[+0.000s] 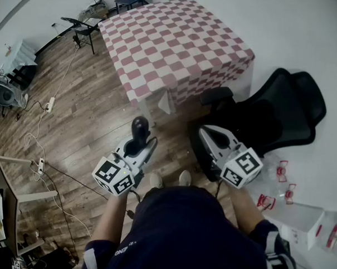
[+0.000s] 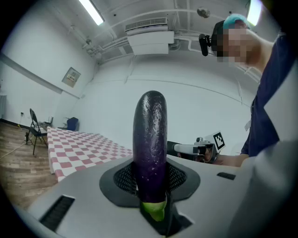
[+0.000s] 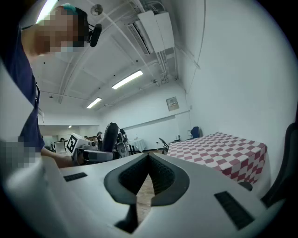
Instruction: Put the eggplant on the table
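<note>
Eggplant in play, and it is well apart from its target. The table, the biggest thing in shot, stands ahead across the wooden floor under a red-and-white checked cloth. Just to its right, a black office chair sits close to the person's right side. Down by that chair lies a white box with small red pieces near it.

Now to the tools, both held out roughly level in front of the person. The left gripper is clamped on the eggplant, with the pads pressing its lower end from both sides. The right gripper is empty, its jaw tips drawn together to a point with only floor showing behind them.

The eggplant stands upright in that left grip, dark purple and glossy. Its green stem end is tucked down between the jaws and its rounded tip points up.
</note>
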The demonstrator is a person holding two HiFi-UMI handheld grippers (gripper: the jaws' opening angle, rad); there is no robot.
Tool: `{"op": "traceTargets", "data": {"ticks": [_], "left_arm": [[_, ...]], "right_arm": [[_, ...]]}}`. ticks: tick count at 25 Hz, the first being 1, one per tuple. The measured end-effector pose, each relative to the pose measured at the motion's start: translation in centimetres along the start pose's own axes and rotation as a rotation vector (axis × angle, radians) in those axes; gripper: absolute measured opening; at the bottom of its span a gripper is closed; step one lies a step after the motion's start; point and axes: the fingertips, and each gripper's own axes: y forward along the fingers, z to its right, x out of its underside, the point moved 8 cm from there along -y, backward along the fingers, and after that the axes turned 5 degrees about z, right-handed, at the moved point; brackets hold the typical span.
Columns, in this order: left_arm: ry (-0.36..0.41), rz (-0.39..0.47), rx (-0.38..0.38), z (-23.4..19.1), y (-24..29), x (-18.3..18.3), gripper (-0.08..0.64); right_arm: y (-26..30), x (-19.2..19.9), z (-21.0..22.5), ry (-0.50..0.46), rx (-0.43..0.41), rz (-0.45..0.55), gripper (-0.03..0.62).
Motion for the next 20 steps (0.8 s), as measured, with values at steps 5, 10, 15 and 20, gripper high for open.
{"op": "traceTargets", "data": {"ticks": [5, 10, 15, 20], "left_arm": [[-0.005, -0.001, -0.001, -0.5, -0.1, 0.1, 0.129], [-0.009, -0.011, -0.006, -0.7, -0.1, 0.5, 0.129], [-0.036, -0.024, -0.029, -0.5, 0.5, 1.9, 0.129], [-0.035, -0.026, -0.052, 1.0, 1.8, 2.6, 0.129]], "right_arm": [[0.5, -0.2, -0.1, -0.006, -0.004, -0.005, 0.011], [1.1, 0.2, 0.0, 0.013, -0.010, -0.030, 0.011], [1.2, 0.7, 0.5, 0.047, -0.031, -0.043, 0.011], [0.2, 0.6, 1.9, 0.045, -0.070, -0.049, 0.011]]}}
